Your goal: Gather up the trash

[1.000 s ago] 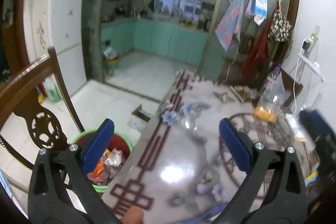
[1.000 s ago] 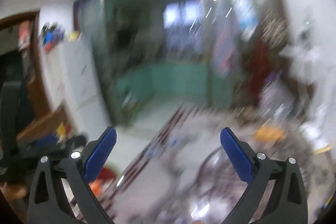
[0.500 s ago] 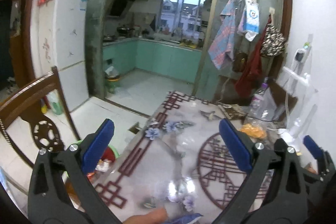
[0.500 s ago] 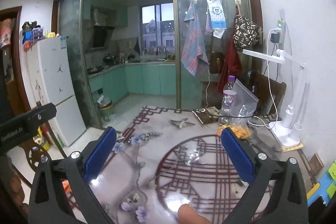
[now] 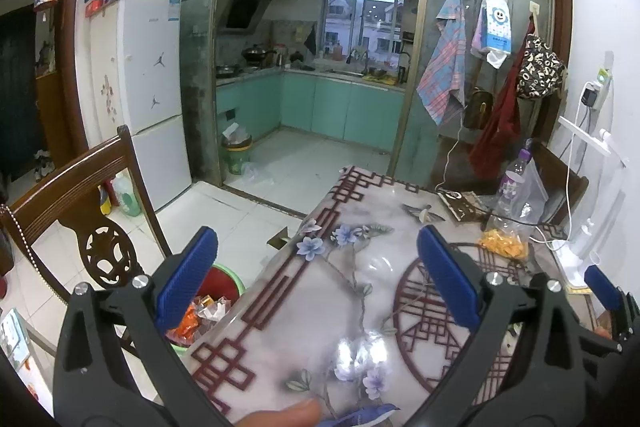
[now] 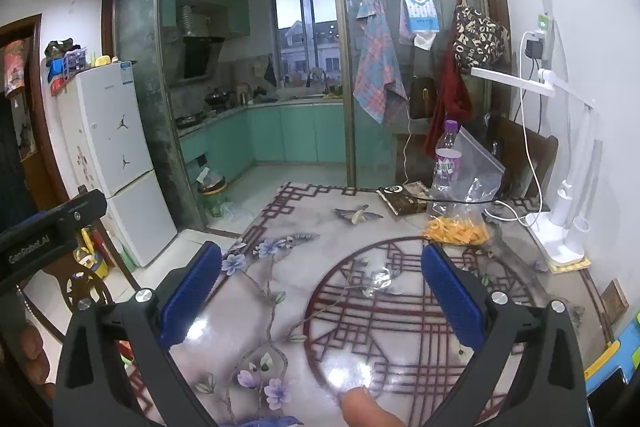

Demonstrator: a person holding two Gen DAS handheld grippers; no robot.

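Nearest the lens, the left gripper [image 5: 316,279] and the right gripper [image 6: 320,291] hang over the table [image 6: 280,291], each with its blue-padded jaws spread wide and nothing between them; a fingertip [image 6: 366,407] shows at the lower edge of the right view. Beneath and a little ahead of the right gripper, on the red circular pattern, lies a crumpled clear wrapper [image 6: 378,281], the nearest piece of trash left on the table; it looks feather-light, soft and slick, likely to skid or flatten under a downward push, so the judgement is to close the pads across its raised crumpled ridge, not its flat edge. Beside the table on the left, on the floor below its edge, stands the green bin [image 5: 230,277], already holding orange and clear wrappers. Farther along, near the table's far end, a plastic bag of orange pieces [image 6: 458,231] sits touching a clear bottle [image 6: 446,167]; whether these count as trash cannot be told. Beyond, a white desk lamp [image 6: 560,227]; farthest, the kitchen.
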